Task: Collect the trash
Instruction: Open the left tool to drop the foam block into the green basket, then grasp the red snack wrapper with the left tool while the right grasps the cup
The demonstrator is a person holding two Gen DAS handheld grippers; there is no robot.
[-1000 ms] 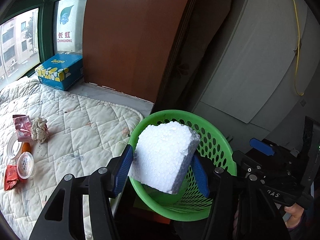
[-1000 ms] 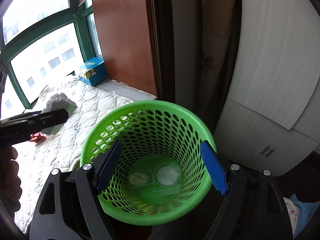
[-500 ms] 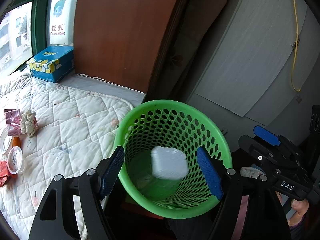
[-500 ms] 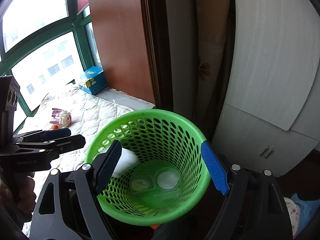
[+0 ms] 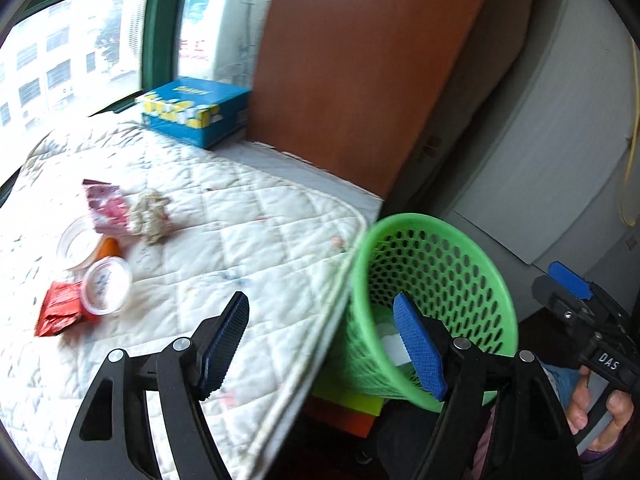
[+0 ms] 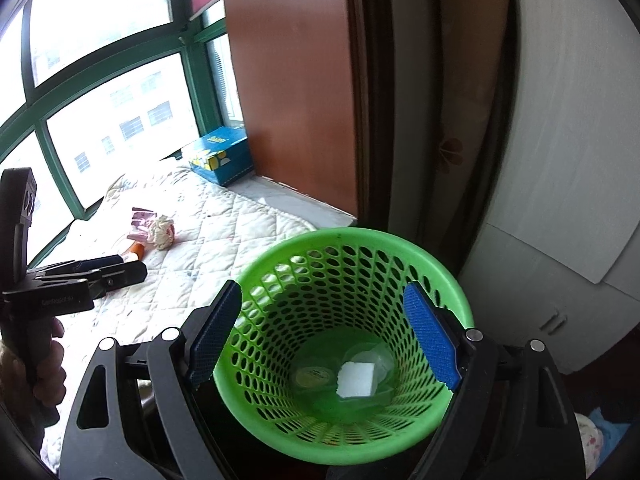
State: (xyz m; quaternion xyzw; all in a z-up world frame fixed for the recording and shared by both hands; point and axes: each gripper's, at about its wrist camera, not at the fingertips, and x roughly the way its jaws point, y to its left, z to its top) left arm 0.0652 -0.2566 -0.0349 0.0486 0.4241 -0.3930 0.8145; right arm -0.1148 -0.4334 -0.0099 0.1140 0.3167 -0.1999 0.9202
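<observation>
The green perforated basket (image 6: 440, 264) stands beside the quilted mat; it also shows in the left wrist view (image 5: 472, 240). A white foam block (image 6: 357, 379) lies on its bottom among clear lids. My right gripper (image 6: 324, 340) is open and empty, above the basket's mouth. My left gripper (image 5: 324, 348) is open and empty, over the mat's corner beside the basket. Trash lies on the mat (image 5: 240, 216): a pink wrapper (image 5: 105, 203), a crumpled tissue (image 5: 150, 217), a red wrapper (image 5: 58, 312), a clear cup (image 5: 106, 286), a clear lid (image 5: 74, 242) and an orange piece (image 5: 107, 247).
A blue tissue box (image 5: 196, 110) sits at the mat's far edge by the window. A brown wooden panel (image 5: 360, 60) and grey cabinet doors (image 5: 540, 140) stand behind the basket. Orange and yellow items (image 5: 352, 408) lie under the basket.
My left gripper opened over the basket and the foam block fell in. The left gripper then swung left toward the mat. The right gripper stayed open above the basket.
</observation>
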